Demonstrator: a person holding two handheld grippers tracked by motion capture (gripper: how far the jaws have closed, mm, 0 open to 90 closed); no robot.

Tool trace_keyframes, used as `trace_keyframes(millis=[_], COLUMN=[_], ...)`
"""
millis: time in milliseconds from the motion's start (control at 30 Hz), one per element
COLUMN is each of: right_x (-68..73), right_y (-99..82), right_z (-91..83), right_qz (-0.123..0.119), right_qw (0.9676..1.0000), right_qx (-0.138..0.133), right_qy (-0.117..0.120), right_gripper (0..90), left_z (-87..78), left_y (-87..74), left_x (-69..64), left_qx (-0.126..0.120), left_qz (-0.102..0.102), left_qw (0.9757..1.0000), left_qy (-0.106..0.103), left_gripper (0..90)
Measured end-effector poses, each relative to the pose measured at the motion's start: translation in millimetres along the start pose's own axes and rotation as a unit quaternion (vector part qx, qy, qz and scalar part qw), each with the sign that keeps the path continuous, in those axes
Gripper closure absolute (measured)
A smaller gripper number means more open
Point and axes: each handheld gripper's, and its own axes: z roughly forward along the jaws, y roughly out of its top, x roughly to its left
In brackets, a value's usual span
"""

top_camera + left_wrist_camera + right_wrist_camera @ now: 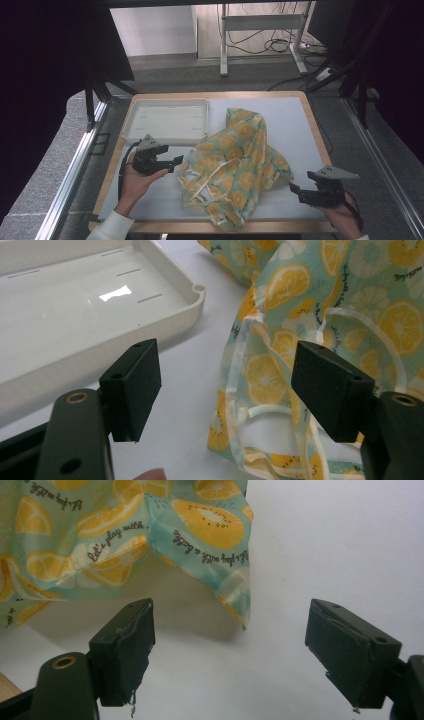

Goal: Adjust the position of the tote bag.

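A crumpled cloth bag printed with orange slices on pale green lies in the middle of the white mat. My left gripper hovers at the bag's left edge, open, its jaws wide apart with nothing between them. In the left gripper view the bag's cream handle straps lie just beyond the gripper. My right gripper sits at the bag's lower right, open and empty. Ahead of that gripper in the right gripper view, a lifted corner of the bag hangs a little off the mat.
An empty white tray stands at the back left of the mat, and its corner is close to the left gripper. The wooden table edge borders the mat. Metal rails run along both sides.
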Motion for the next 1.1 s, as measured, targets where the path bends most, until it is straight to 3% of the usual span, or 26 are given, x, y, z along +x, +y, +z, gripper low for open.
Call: trace_keyframes(millis=[467, 1100], right_x=[-0.7, 0.6], right_y=[-1.5, -2.2], right_z=[0.5, 1.6], right_qz=[0.000, -0.004], right_qw=[1.0000, 0.9999], right_qx=[0.003, 0.008], right_qy=[-0.007, -0.010], right_gripper=[19.9, 20.0], left_z=[-4.4, 10.1], left_y=[13.1, 33.9], left_x=[0.6, -1.3], left_qx=[0.000, 0.013], left_qz=[-0.008, 0.002], left_qw=[0.9999, 0.9998], left_qy=[-0.011, -0.017], left_gripper=[27.6, 26.5])
